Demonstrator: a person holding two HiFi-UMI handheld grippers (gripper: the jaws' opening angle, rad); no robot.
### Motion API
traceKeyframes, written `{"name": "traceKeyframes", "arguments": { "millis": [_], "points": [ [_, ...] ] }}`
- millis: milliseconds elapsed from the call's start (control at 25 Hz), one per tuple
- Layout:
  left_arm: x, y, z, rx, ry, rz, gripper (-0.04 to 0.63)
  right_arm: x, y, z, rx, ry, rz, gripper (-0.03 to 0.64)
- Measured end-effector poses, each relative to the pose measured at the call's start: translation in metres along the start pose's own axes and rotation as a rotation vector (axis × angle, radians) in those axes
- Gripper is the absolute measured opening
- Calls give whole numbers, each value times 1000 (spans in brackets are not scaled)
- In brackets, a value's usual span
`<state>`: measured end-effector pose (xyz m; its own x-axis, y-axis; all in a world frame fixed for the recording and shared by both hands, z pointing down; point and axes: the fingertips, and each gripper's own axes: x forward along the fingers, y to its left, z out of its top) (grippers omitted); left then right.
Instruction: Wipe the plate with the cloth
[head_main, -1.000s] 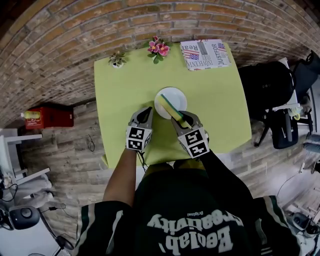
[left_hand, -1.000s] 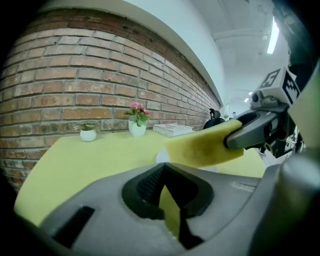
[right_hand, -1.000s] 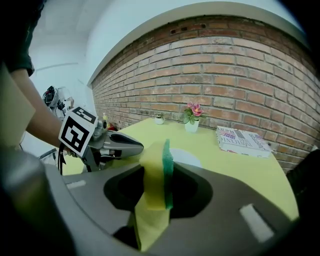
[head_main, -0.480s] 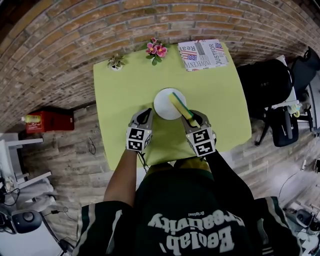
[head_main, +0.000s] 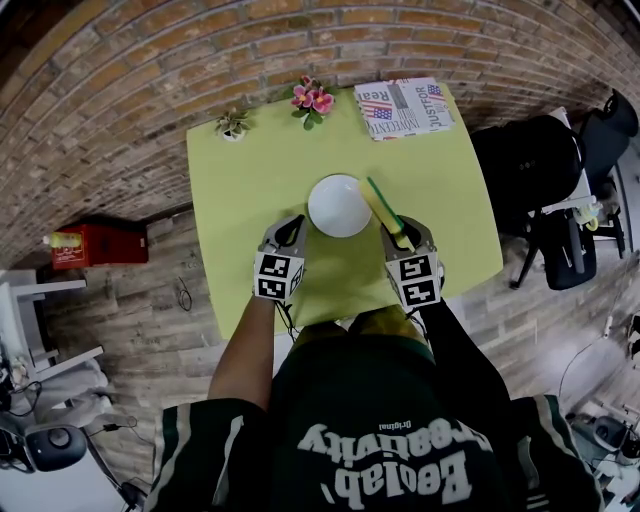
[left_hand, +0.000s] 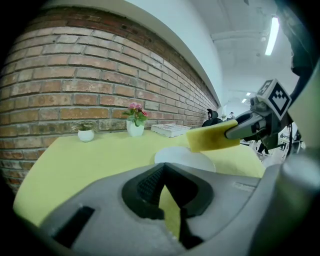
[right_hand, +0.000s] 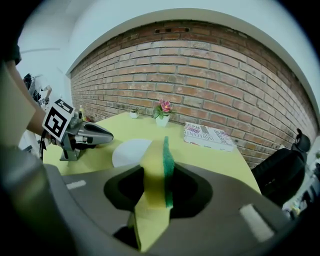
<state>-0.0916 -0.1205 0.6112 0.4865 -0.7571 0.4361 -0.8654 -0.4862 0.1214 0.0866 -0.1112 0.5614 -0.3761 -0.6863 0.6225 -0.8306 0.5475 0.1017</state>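
Note:
A white plate (head_main: 339, 205) lies in the middle of the lime-green table (head_main: 250, 180). My right gripper (head_main: 402, 234) is shut on a yellow sponge with a green scouring face (head_main: 383, 208), held up just to the right of the plate and off its rim. In the right gripper view the sponge (right_hand: 157, 170) stands on edge between the jaws, with the plate (right_hand: 131, 151) ahead to the left. My left gripper (head_main: 291, 229) sits at the plate's near-left edge, jaws shut with nothing in them. From the left gripper view the plate (left_hand: 185, 159) lies under the sponge (left_hand: 210, 138).
A folded newspaper (head_main: 405, 108) lies at the far right corner of the table. A pink flower pot (head_main: 313, 98) and a small green plant pot (head_main: 233, 122) stand along the far edge by the brick wall. A black chair (head_main: 535, 180) is right of the table, a red box (head_main: 95, 240) on the floor left.
My right gripper has carried the sponge rightward, from over the plate to beside its right rim. The left gripper has stayed in place.

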Motion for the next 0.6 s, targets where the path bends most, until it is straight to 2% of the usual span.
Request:
{"name": "traceKeyframes", "arguments": {
  "millis": [280,440,600],
  "points": [
    [-1,-1,0,1,-5,-8,2,-1,9,5,21,-16,19,132],
    [-1,-1,0,1,-9,-10,2,0,24,13,43,-27,81,132],
    [-2,-1,1,-1,-12,-18,2,4,48,21,20,-40,138,132]
  ]
}}
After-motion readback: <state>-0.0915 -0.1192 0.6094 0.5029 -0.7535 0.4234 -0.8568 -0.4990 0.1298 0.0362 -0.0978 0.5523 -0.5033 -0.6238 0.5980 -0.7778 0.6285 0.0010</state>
